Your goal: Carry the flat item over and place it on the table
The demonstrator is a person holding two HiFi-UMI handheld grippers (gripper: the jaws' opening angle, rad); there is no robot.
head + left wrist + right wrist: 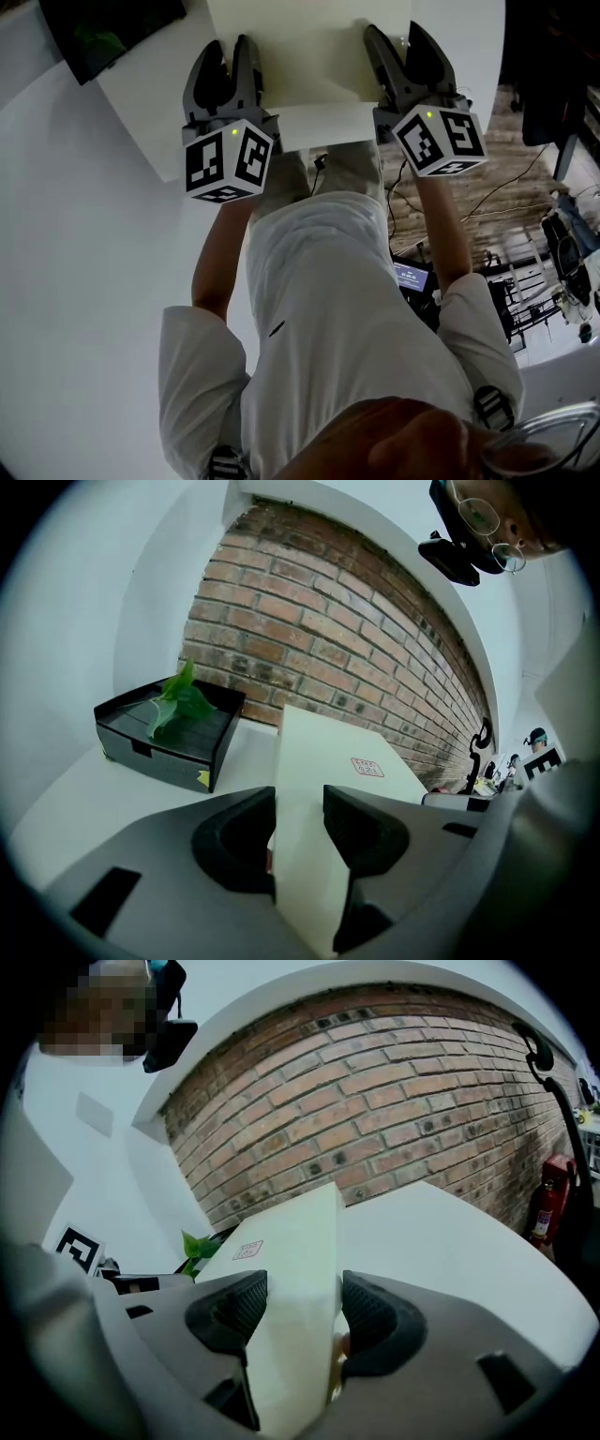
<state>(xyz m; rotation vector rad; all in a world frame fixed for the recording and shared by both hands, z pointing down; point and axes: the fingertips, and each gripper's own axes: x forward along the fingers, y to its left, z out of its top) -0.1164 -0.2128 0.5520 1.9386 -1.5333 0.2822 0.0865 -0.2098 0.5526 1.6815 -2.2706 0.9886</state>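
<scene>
A flat cream box (309, 56) with a small red stamp (367, 767) on top is held level between both grippers over the white table (150, 94). My left gripper (230, 66) is shut on the box's left edge (305, 855), its black pads pressing either face. My right gripper (405, 56) is shut on the right edge (300, 1335) the same way. Whether the box's underside touches the table I cannot tell.
A black tray (169, 733) with a green leaf (178, 700) sits on the table at the left, before a brick wall (347, 639). A dark screen (103, 28) lies at the table's far left corner. Cables and equipment (525, 253) cover the wooden floor on the right.
</scene>
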